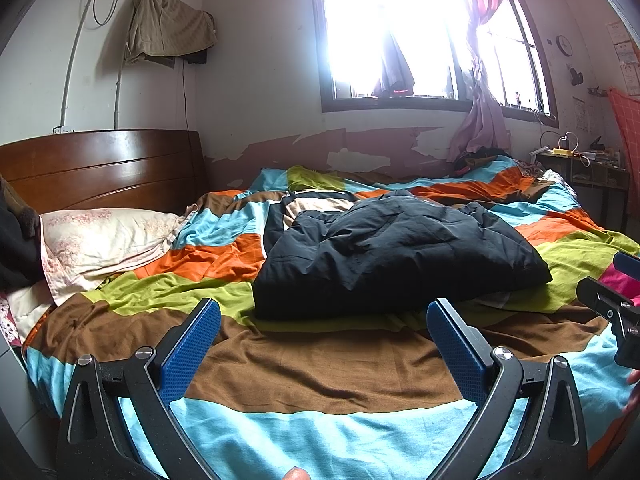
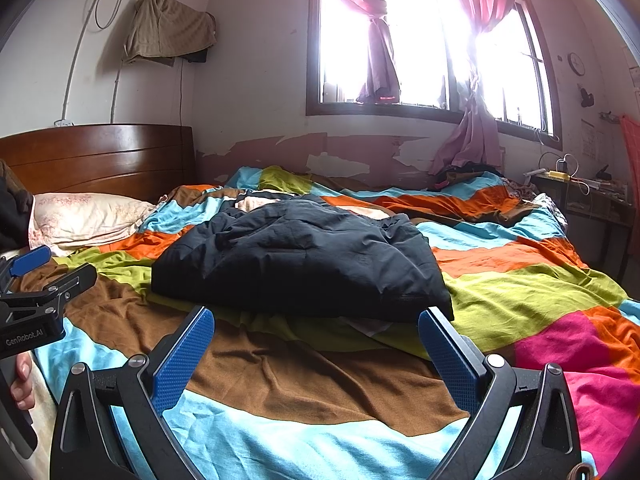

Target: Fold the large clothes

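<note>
From your left wrist view, your left gripper (image 1: 324, 312) is spread wide and holds nothing. The dark jacket (image 1: 396, 252) lies bunched on the striped bedspread (image 1: 320, 364), just past your fingers.

From your right wrist view, your right gripper (image 2: 316, 320) is wide and bare too. The jacket sits right ahead. The other tool's side reads "GenRobot.AI".

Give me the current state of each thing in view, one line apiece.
Left gripper: open, holding nothing, above the bedspread.
Right gripper: open, holding nothing.
Dark jacket: lying in a bundle on the bed, not gripped.
Bedspread: spread out, wrinkled.
Pillow: lying by the headboard.
Curtains: tied back.
</note>
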`<action>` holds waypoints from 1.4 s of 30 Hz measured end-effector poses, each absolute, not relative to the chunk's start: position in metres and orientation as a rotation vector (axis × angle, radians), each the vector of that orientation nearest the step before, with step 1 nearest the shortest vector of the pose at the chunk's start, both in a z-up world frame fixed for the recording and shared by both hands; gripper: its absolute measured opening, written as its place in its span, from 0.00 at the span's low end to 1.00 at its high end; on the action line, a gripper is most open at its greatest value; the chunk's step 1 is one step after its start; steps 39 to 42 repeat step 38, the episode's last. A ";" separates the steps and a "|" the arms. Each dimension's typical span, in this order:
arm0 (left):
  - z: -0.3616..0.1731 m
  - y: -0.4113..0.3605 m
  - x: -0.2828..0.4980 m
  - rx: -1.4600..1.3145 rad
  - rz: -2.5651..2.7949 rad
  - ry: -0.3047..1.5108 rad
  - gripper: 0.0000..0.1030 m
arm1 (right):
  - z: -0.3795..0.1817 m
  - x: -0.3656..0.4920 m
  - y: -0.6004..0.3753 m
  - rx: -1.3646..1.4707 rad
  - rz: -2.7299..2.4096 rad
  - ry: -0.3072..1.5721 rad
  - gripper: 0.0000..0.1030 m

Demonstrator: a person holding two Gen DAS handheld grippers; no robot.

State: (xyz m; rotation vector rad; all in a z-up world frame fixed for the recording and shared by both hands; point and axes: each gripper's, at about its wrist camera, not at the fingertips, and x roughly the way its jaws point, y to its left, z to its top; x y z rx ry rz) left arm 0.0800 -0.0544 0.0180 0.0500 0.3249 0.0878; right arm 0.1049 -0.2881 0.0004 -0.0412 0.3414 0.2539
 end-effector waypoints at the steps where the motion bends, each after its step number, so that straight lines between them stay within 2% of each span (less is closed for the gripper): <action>1: 0.018 -0.053 0.081 0.048 0.084 0.327 0.98 | 0.000 0.105 -0.288 -0.041 0.254 0.342 1.00; 7: 0.019 -0.047 0.086 0.010 0.039 0.369 0.98 | 0.000 0.105 -0.289 -0.042 0.255 0.342 1.00; 42: 0.012 -0.053 0.084 0.039 0.046 0.366 0.98 | 0.000 0.105 -0.288 -0.043 0.256 0.344 1.00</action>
